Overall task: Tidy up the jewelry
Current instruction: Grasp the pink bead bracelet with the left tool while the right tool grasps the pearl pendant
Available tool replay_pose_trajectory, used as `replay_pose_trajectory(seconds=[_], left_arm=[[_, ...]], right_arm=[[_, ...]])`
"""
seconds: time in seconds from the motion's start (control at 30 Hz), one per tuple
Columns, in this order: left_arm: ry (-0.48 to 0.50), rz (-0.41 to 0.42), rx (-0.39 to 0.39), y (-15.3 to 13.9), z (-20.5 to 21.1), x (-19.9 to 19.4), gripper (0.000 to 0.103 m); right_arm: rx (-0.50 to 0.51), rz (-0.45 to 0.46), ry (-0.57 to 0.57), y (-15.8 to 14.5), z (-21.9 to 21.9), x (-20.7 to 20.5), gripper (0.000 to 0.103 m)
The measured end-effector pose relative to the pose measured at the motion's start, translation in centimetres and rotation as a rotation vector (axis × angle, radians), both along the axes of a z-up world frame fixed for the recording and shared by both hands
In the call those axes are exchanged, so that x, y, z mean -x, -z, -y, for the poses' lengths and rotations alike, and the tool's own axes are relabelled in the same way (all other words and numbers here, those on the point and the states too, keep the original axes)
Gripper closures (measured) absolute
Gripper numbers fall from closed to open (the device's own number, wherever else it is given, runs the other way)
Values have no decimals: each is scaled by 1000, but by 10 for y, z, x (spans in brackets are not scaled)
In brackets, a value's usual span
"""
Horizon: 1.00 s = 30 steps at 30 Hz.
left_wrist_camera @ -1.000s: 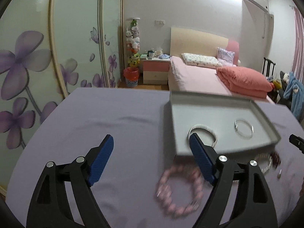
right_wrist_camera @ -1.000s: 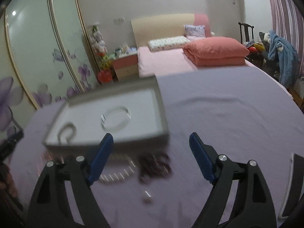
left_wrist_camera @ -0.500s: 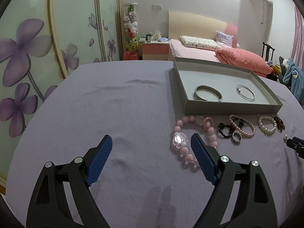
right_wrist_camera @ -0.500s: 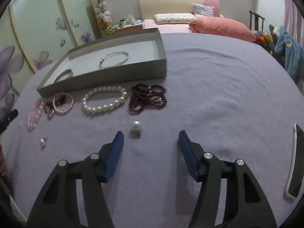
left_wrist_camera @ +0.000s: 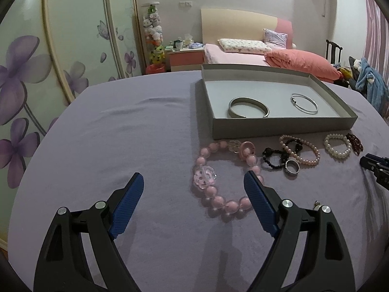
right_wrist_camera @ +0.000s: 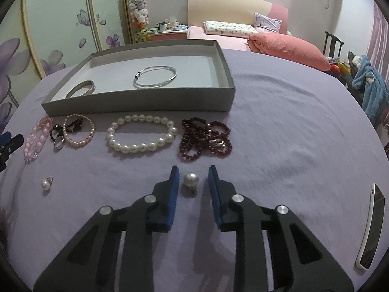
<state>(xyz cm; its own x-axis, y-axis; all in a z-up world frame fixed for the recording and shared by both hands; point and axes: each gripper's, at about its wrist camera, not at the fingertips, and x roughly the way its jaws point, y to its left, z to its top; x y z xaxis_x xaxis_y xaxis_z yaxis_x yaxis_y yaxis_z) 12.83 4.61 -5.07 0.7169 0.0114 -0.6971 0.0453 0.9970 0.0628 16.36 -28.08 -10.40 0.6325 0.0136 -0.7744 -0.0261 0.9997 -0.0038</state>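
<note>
The right gripper (right_wrist_camera: 192, 174) sits low in the centre of its frame, its blue fingers narrowed around a single round pearl earring (right_wrist_camera: 191, 179) on the lavender cloth-covered table (right_wrist_camera: 279, 126), with slim gaps on both sides, so nothing is clamped. A white phone (right_wrist_camera: 370, 226) at the right edge is cut off by the lens rim. A second small pearl earring (right_wrist_camera: 45, 183) lies at the lower left, its fitting too small to make out.

In the left wrist view, the left gripper (left_wrist_camera: 193, 182) stands wide apart and empty; its right finger hides part of the chunky pink bead bracelet (left_wrist_camera: 209, 189) in mid frame. The black bead bracelet (left_wrist_camera: 273, 158), silver ring (left_wrist_camera: 292, 167) and thin pink pearl bracelet (left_wrist_camera: 301, 149) overlap, so their outlines are hard to separate. The white pearl bracelet (right_wrist_camera: 141, 137) and dark red bead strand (right_wrist_camera: 206, 137) lie apart in front of the shallow grey cardboard tray (right_wrist_camera: 145, 103).

Inside the tray rest a wide silver cuff bangle (left_wrist_camera: 248, 107) and a thin silver wire bangle (left_wrist_camera: 304, 103), well apart, with bare floor in the tray's right end. Open cloth spreads across the left half of the left view and the right half of the right view.
</note>
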Motion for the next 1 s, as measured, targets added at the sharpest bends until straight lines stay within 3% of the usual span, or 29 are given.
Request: replay_pose_trajectory(seconds=[0.07,0.47,0.6,1.0], left_arm=[[3,-8,3,2,1,-2,23],[-23,-100,20,15,5,-27,47],[-34,-122,23,19,4,-31,59],[-34,-123,24,19,5,-31,59]], right_arm=[[2,0,-13,0,-3,-3,89],[-32,-2,-11,0,-2,-4,89],[-34,-2,-11,0,-1,-4,89],[-36,-2,-11,0,0,-3,89]])
